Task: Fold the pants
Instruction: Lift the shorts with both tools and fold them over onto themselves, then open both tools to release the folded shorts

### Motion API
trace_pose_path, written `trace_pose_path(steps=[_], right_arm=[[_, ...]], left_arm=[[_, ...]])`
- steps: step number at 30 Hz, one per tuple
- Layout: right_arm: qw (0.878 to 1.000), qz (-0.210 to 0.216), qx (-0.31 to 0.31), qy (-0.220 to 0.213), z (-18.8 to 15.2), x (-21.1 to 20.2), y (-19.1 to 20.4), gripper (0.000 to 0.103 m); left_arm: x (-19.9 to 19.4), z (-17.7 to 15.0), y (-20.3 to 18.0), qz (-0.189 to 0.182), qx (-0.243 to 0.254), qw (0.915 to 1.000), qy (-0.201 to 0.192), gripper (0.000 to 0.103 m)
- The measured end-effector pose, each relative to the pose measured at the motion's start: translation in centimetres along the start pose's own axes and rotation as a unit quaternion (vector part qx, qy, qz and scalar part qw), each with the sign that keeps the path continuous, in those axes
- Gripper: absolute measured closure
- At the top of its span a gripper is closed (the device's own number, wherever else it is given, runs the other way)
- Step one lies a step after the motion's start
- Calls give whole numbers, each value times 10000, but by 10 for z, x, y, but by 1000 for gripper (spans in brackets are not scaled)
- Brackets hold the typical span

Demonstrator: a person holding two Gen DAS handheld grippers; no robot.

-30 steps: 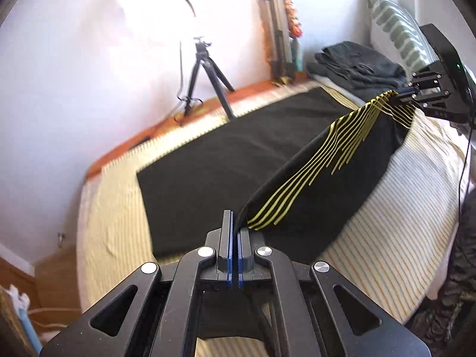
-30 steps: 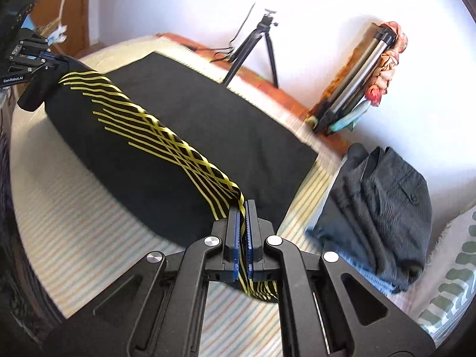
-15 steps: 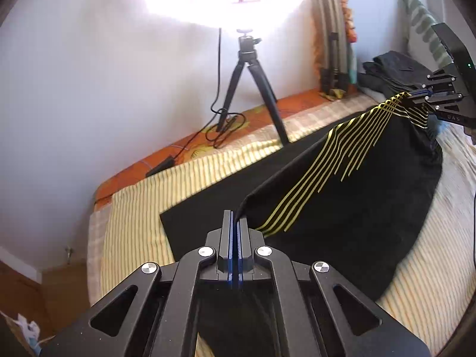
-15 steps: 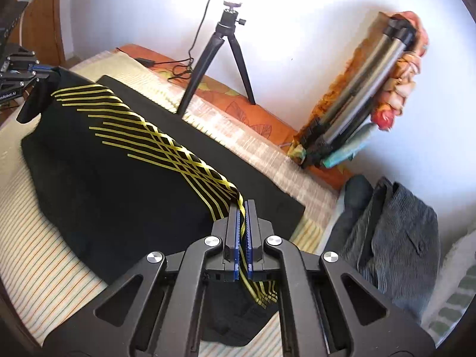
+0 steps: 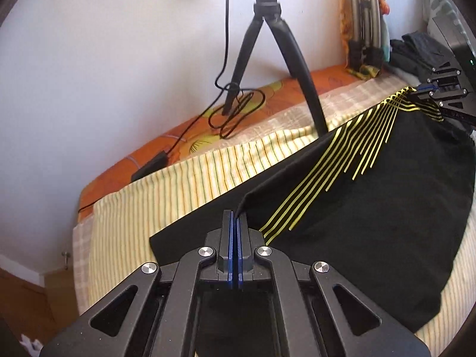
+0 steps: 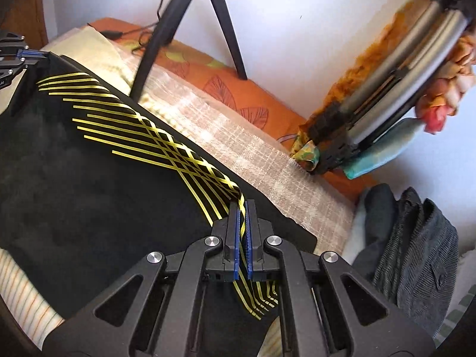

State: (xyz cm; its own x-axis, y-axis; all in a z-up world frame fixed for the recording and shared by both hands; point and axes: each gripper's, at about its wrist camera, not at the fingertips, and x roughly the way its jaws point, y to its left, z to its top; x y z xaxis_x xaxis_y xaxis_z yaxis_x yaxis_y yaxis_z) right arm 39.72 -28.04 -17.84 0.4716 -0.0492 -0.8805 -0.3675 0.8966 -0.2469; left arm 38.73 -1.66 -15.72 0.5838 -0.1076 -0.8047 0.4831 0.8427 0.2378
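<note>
Both tools clamp the pants' (image 5: pixel 372 208) striped edge: left tool (image 5: pixel 235 223), right tool (image 6: pixel 242 211). You've carried it farther across toward the tripod (image 5: pixel 267 44); fold nearly over.

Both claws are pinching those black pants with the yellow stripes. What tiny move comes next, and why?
Probably lower both together: the left gripper and right gripper hold the pants edge raised above the layer lying on the bed.
</note>
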Motion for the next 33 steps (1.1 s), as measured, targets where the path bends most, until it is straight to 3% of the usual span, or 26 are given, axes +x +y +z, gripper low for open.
trace_pose_path(steps=[8,12,16,18,20,22,29,33], right_arm=[[9999,11,-71,128,3,23,2,100],[9999,20,-36,150,3,28,1,99],[9998,-80,78,164,5,31,-3,99],[9996,-186,131,152,7,31,-4,91],[9986,-496,153,109,8,29,-6,60],[9979,-600,249,21,8,23,-10,43],[9938,-280,1063,-139,-11,-14,-34,42],[9860,-108,1630,-325,-40,-49,-38,31]], left_arm=[[21,-4,8,99,-11,9998,199,102],[28,-7,22,396,-135,9987,285,98],[31,-8,48,806,-455,9951,336,86],[25,-11,63,977,-646,9926,308,86],[13,-16,82,1043,-915,9900,243,86],[1,-20,93,1094,-1034,9884,182,86],[-46,-36,97,955,-1162,9886,-53,83],[-64,-42,71,609,-1163,9911,-203,75]])
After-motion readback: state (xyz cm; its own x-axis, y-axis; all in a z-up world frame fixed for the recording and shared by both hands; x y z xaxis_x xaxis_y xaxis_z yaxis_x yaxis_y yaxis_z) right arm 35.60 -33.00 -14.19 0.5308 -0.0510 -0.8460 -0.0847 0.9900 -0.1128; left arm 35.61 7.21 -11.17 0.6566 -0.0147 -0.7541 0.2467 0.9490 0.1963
